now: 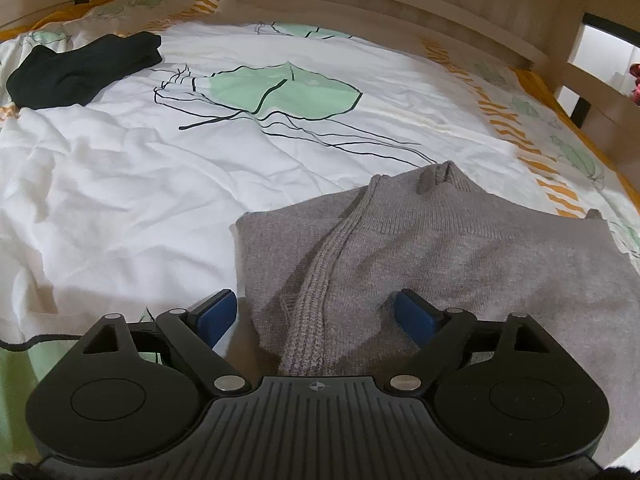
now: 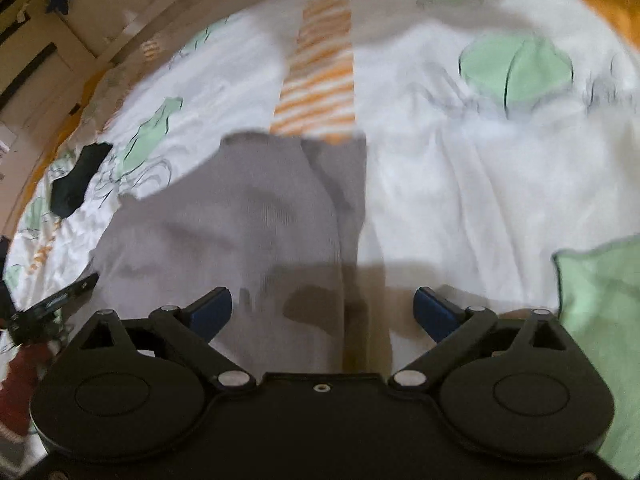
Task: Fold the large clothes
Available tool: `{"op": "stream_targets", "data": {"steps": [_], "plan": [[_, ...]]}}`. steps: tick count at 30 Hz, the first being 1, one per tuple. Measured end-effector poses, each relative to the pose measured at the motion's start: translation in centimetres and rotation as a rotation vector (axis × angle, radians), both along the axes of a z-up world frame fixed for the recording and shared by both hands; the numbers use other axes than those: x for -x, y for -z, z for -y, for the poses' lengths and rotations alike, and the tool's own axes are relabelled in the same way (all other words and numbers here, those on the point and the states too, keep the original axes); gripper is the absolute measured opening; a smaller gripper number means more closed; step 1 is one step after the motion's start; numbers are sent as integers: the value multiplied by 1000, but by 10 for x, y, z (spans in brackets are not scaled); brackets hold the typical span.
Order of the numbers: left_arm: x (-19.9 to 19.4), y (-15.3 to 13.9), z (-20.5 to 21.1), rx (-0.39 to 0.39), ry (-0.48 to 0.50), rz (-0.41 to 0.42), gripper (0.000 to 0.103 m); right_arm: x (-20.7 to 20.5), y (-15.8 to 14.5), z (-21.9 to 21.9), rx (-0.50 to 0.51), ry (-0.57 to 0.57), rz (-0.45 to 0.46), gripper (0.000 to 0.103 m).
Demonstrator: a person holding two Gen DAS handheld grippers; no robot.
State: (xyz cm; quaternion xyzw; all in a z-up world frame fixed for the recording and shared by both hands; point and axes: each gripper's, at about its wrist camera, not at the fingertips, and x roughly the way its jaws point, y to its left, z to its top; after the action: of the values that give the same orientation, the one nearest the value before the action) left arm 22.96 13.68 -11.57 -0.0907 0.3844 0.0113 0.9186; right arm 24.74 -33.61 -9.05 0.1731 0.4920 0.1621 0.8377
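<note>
1 grey sweater (image 1: 420,248), 1 black garment (image 1: 80,70), 1 green cloth (image 2: 600,320).

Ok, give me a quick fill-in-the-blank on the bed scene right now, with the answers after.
1. The sweater between the left gripper fingers is ____ in colour.
2. The right gripper jaws stand ____.
3. Far off on the duvet lies a ____ garment.
4. Beside the right gripper lies a ____ cloth.

Answers: grey; open; black; green
</note>
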Motion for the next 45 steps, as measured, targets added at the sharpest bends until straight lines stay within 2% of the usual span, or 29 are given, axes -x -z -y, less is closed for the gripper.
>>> {"op": "stream_targets", "data": {"steps": [3,6,9,12,17,22,24,26,28,29,34,40,43,45], "plan": [[-1,1,-1,7,-10,-3,89,-4,7,-7,-26,-47,-30,103],[-2,0,-2,17,-17,-10,92,-16,22,-19,-112,-75,-80,103],[-4,-1,-3,35,-19,-26,93,-24,26,-26,-143,-65,-71,103],[0,-7,-5,57,-37,-24,91,-30,32,-21,-236,-33,-60,103],[22,-40,4,68,-74,72,91,-32,39,-3,-376,43,-88,103],[44,-73,47,57,-28,188,91,-32,38,-8,-346,44,-87,103],[49,-82,72,-14,-59,227,91,-31,36,-13,-318,33,-81,103],[50,-86,101,-128,-82,265,90,-30,34,-15,-300,24,-80,103],[44,-87,124,-185,-16,282,80,-30,34,-16,-292,23,-80,103],[39,-86,133,-180,25,275,73,-30,34,-17,-288,23,-81,103],[13,-76,156,-101,95,227,73,-30,33,-20,-266,15,-81,103],[-2,-55,170,-29,116,161,71,-31,32,-23,-248,10,-83,103],[-9,-43,172,24,106,133,63,-31,32,-23,-244,9,-86,103],[-13,-34,169,108,107,119,51,-31,31,-24,-242,9,-87,103]]}}
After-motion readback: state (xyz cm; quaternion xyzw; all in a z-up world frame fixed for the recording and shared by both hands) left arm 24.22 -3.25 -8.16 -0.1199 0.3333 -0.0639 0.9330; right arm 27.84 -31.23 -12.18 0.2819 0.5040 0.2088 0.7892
